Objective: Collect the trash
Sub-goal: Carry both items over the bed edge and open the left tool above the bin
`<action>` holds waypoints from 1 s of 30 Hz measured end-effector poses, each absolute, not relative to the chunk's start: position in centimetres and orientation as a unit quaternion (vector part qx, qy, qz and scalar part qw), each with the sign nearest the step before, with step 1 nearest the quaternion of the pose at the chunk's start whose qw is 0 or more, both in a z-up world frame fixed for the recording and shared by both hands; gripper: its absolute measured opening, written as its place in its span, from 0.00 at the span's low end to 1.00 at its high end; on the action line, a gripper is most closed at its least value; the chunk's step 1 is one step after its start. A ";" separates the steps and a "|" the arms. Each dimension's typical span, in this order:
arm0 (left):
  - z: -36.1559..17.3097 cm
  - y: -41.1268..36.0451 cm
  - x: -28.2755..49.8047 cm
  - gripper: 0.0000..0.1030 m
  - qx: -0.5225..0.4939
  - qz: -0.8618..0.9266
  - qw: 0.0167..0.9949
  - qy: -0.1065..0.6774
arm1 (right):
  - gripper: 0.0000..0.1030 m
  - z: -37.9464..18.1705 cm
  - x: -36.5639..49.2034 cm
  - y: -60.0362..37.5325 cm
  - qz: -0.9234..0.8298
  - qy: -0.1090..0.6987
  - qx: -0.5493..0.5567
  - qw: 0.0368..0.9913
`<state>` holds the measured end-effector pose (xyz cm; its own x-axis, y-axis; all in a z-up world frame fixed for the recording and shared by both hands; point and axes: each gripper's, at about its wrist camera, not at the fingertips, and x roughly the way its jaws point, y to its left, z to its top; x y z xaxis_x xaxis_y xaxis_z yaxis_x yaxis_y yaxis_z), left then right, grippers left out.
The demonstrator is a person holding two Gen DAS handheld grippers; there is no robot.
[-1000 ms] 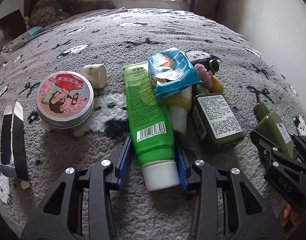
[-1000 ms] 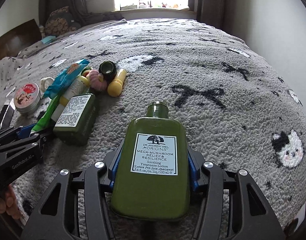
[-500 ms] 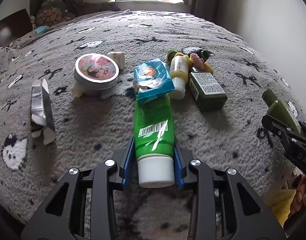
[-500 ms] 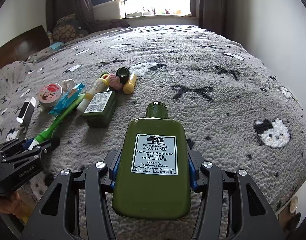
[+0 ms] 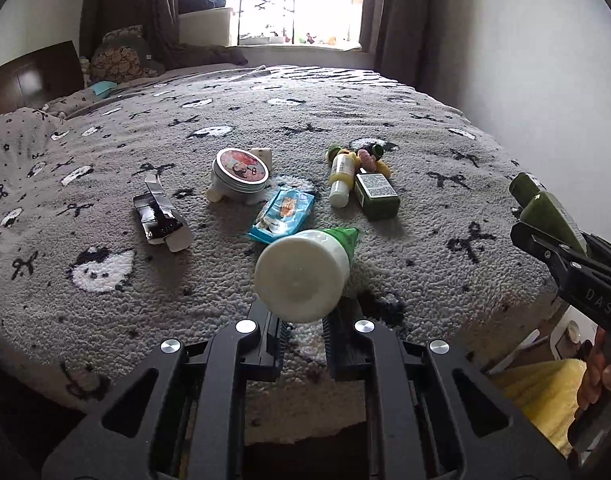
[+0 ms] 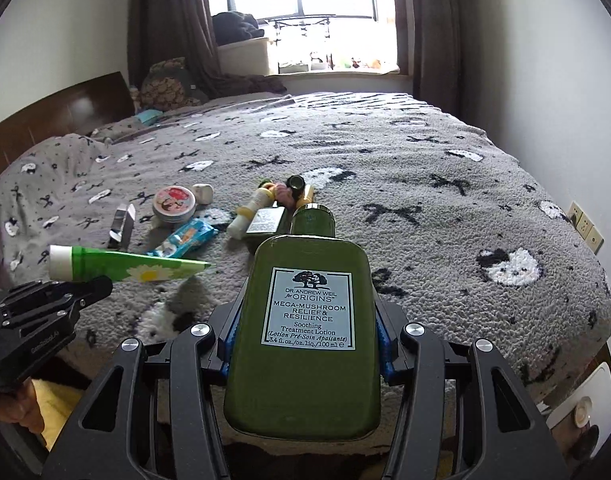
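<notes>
Lifting both loads clear of the bed (image 5: 385, 240): my left tongs (image 5: 303, 330), a second ago low over the blanket, now clamp the green tube (image 5: 305, 268) in the air, cap toward me. My right tongs (image 6: 305, 344) stay clamped on the green lotion bottle (image 6: 305, 320). Both pieces appear ready for disposal; remaining trash lies farther away on the bed.

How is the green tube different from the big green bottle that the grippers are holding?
The green tube is bright green with a daisy and a white cap; the green bottle is dark olive with a white printed label. The tube tapers flat at its end; the bottle is broad and boxy. The left gripper holds the tube, the right gripper the bottle. Both are lifted off the blanket.
</notes>
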<state>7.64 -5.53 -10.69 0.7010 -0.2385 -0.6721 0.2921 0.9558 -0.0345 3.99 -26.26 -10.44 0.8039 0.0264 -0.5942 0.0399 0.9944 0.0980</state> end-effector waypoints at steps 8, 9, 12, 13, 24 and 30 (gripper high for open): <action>-10.7 -3.6 3.7 0.12 0.033 -0.158 0.921 0.356 | 0.50 -9.8 0.9 -23.8 0.035 0.306 0.041 0.950; -10.6 -3.4 3.0 0.12 0.034 -0.160 0.921 0.354 | 0.50 -9.9 0.3 -23.4 0.041 0.307 0.038 0.950; -10.8 -3.0 1.0 0.12 0.038 -0.168 0.920 0.352 | 0.50 -10.6 -0.9 -22.2 0.059 0.318 0.031 0.946; -11.0 -2.9 0.4 0.12 0.039 -0.173 0.919 0.354 | 0.50 -10.9 -1.2 -21.8 0.067 0.322 0.029 0.944; -16.9 -4.1 -2.8 0.00 0.062 -0.198 0.882 0.422 | 0.50 -18.3 -3.2 -20.3 0.099 0.425 0.034 0.899; -20.7 -5.1 -2.2 0.00 0.062 -0.216 0.854 0.469 | 0.50 -22.1 -2.7 -19.9 0.107 0.473 0.051 0.873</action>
